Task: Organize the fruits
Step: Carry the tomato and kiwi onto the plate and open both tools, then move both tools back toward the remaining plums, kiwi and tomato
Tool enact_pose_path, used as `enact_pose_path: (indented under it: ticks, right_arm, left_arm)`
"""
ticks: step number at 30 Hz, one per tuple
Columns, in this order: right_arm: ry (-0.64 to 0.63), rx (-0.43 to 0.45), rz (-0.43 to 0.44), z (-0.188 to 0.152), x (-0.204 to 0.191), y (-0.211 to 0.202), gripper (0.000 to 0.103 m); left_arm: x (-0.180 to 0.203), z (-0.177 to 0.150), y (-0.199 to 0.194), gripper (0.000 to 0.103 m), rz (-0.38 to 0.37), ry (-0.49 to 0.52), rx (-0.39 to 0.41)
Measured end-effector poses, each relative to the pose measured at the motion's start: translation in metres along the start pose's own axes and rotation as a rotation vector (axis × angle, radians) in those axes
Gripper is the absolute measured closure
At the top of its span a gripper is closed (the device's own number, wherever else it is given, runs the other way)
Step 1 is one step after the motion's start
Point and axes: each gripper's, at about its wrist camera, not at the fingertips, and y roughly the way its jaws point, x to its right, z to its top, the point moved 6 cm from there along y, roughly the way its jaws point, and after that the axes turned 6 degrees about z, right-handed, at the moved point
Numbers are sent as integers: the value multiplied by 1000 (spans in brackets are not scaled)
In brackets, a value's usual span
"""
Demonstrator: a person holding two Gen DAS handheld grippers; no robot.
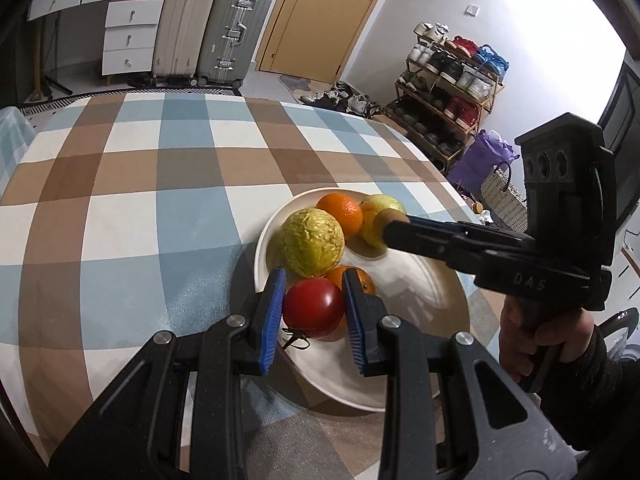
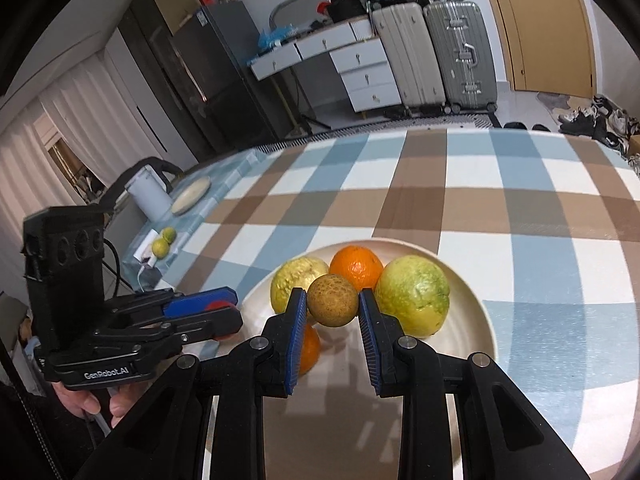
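A cream plate [image 1: 424, 344] [image 2: 472, 344] on the checked tablecloth holds a bumpy yellow-green fruit [image 1: 313, 242] [image 2: 298, 278], two oranges [image 1: 340, 209] [image 2: 357, 266] and a smooth green-yellow fruit [image 2: 414, 296] [image 1: 382, 204]. My left gripper [image 1: 314, 306] [image 2: 224, 308] is shut on a red tomato [image 1: 313, 307] just above the plate's near side, with the second orange [image 1: 362, 280] behind it. My right gripper [image 2: 332, 300] [image 1: 394, 226] is shut on a small brown round fruit [image 2: 332, 300] [image 1: 394, 218] over the plate's middle.
The table [image 1: 120, 184] carries a white jug [image 2: 148, 192], a flat round board [image 2: 192, 196] and two limes [image 2: 164, 242] at its far left. Suitcases [image 1: 212, 28], a drawer unit [image 1: 128, 36], a door and a shoe rack [image 1: 448, 92] stand beyond the table.
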Motion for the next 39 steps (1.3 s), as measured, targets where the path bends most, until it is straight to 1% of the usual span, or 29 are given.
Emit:
enact_pose_path:
  ticks: [8,13,14,15,16,18,22,23,26,28,29,30,31,34,36,37,39]
  right_arm:
    - [-7,-29,-12,-3,2,12,76]
    - [-11,-46,-24,-3,2,19,76]
    - [-10,-46,-24,-3,1,20,73]
    - [-8,-45,-20,-3,1,21,64]
    - [-5,-41,-18,-2,1,21,60]
    - [-3,-29,2,-1,-2,18,59]
    - [-22,2,1,1,-9,5,56]
    - [-23,14,5,2,-11,0,55]
    - [-22,47,-3,2,-14,-16,51]
    - [-14,63,-7,1,-15,-26,42]
    - [-8,74,-9,-1,-16,-32,32]
    - [-3,89,-14,-2,-16,-39,25]
    - [-1,102,-17,-3,-17,-45,23]
    - [-2,129,-21,-6,-21,-62,17]
    - [-2,149,-27,-9,-25,-74,13]
    - [-3,156,-32,-10,-26,-79,11]
    - [-1,172,-38,-13,-30,-91,7]
  left_arm:
    - [-5,-2,12,77,-7,-17,-15]
    - [-5,-2,15,77,2,-6,-16]
    - [-5,-1,16,77,6,-6,-17]
    - [-5,-1,17,77,10,-5,-17]
    - [-4,-1,17,77,13,-5,-17]
    - [-3,0,15,77,22,-4,-12]
    - [0,0,9,76,43,-3,-8]
    - [1,1,6,75,47,0,-3]
    - [6,1,-7,64,77,7,22]
    - [10,1,-16,60,95,13,37]
    - [12,1,-21,58,103,18,44]
    - [16,1,-26,56,112,23,51]
    - [19,0,-32,55,120,29,57]
    - [27,-1,-48,49,149,40,80]
    - [34,-2,-60,41,160,46,95]
    - [36,-3,-65,40,168,46,103]
    - [43,-5,-76,33,183,50,118]
